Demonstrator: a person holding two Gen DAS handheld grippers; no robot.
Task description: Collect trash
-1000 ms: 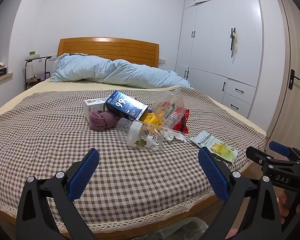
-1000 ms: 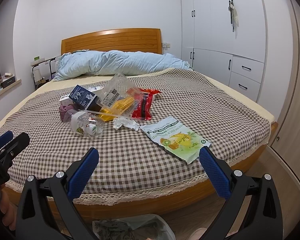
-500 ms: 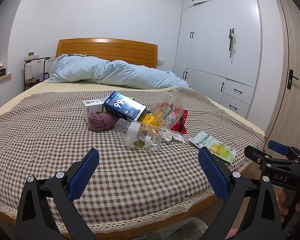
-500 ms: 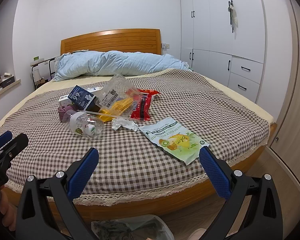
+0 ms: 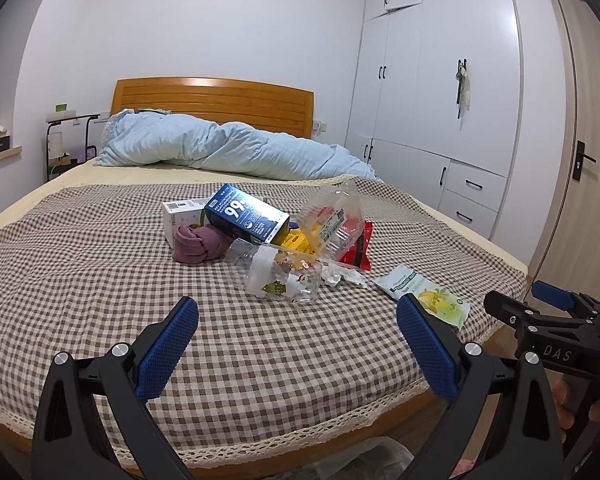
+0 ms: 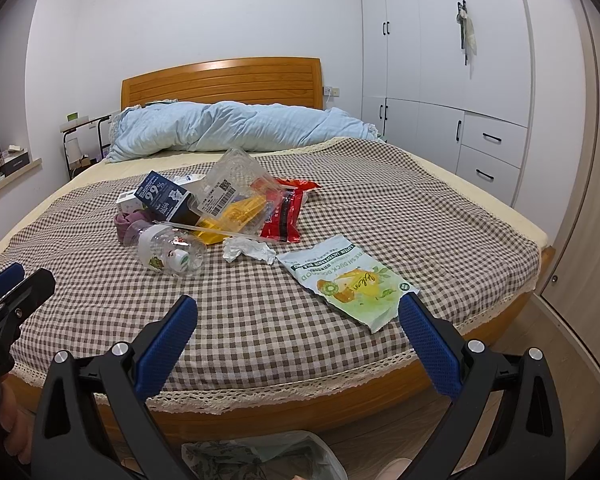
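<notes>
A pile of trash lies mid-bed: a blue carton (image 5: 247, 213) marked 99, a crushed clear bottle (image 5: 278, 271), a clear plastic tray (image 5: 332, 220), a red wrapper (image 6: 285, 213), a crumpled tissue (image 6: 247, 249), a mauve cloth wad (image 5: 198, 243) and a white box (image 5: 180, 216). A green-and-white snack bag (image 6: 350, 282) lies nearer the bed's foot. My left gripper (image 5: 296, 320) hangs open above the checked blanket, short of the bottle. My right gripper (image 6: 296, 320) stays open over the bed's foot edge, with the snack bag by its right finger.
A clear bin bag (image 6: 260, 456) sits on the floor below the bed's foot. A blue duvet (image 5: 228, 152) lies by the wooden headboard (image 5: 216, 100). White wardrobes (image 5: 440, 120) line the right wall, and a door (image 5: 592, 168) stands right. A side rack (image 5: 66, 144) stands at the left.
Both views have drifted slightly lower and closer to the bed. Both grippers stay open, and the trash has not moved.
</notes>
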